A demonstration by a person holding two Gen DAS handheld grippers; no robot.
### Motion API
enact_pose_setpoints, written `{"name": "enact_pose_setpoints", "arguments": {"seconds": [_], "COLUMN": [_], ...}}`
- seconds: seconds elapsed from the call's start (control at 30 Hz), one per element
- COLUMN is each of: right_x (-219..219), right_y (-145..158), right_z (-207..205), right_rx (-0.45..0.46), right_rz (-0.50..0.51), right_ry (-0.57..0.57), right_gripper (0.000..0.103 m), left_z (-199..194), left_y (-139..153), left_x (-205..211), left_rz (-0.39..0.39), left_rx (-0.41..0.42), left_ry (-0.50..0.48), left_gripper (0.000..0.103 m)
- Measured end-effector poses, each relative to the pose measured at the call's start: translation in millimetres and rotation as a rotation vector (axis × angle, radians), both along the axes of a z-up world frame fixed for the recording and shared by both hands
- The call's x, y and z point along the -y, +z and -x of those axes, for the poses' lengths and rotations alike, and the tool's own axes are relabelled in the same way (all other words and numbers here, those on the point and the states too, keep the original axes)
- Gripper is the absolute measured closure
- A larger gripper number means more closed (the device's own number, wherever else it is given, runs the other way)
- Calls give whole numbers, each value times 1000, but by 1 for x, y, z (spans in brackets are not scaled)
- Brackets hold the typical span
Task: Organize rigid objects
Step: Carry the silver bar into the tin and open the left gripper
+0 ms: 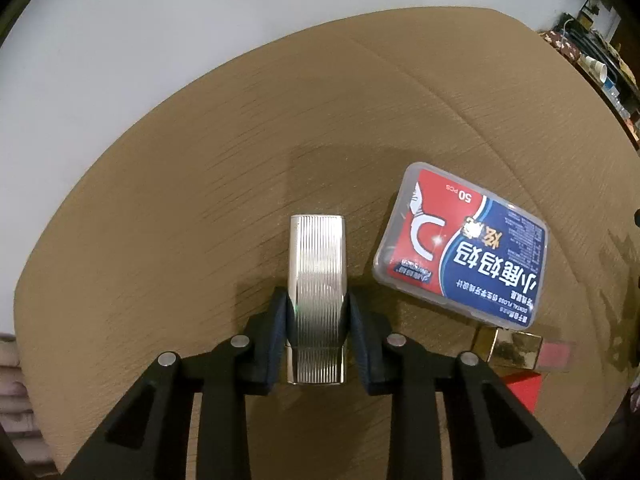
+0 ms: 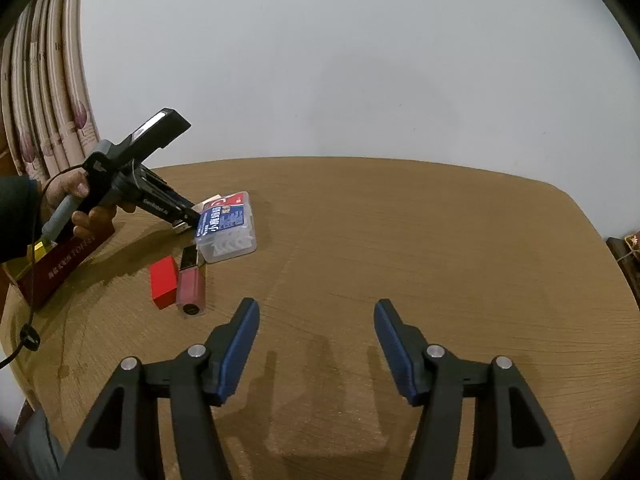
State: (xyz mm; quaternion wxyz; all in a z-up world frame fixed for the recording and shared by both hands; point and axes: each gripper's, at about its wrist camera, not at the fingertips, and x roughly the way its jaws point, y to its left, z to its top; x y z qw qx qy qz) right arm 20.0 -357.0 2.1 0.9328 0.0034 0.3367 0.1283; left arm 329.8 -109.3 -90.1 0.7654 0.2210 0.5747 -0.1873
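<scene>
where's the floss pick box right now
In the left wrist view the floss pick box lies flat on the wooden table, right of the ribbed silver case, just beyond the lip gloss tube.

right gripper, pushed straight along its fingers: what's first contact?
Most likely bare tabletop. The right gripper is open with nothing between or ahead of its fingers; the lip gloss tube and floss box sit well off to its left. Depth is unclear.
</scene>
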Motion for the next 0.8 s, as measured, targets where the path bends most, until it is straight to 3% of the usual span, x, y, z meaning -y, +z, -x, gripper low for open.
{"name": "enact_pose_setpoints", "arguments": {"seconds": [0.27, 0.43, 0.6, 0.73, 0.8], "right_x": [1, 0, -3, -5, -8], "right_y": [-1, -3, -3, -5, -6], "right_z": [-1, -4, -5, -7, -9], "right_rx": [-13, -27, -37, -45, -52], "right_rz": [1, 14, 31, 48, 62], "right_ry": [-2, -5, -5, -8, -8], "right_gripper": [41, 41, 41, 41, 41], "left_z": [54, 99, 160, 189, 199], "left_y": [19, 65, 119, 135, 132], "left_x": [-14, -46, -117, -176, -209], "left_rz": [-33, 49, 95, 30, 24], "left_rx": [114, 167, 178, 160, 112], "left_ry": [111, 224, 365, 482, 540], "left_gripper": [77, 77, 77, 77, 77]}}
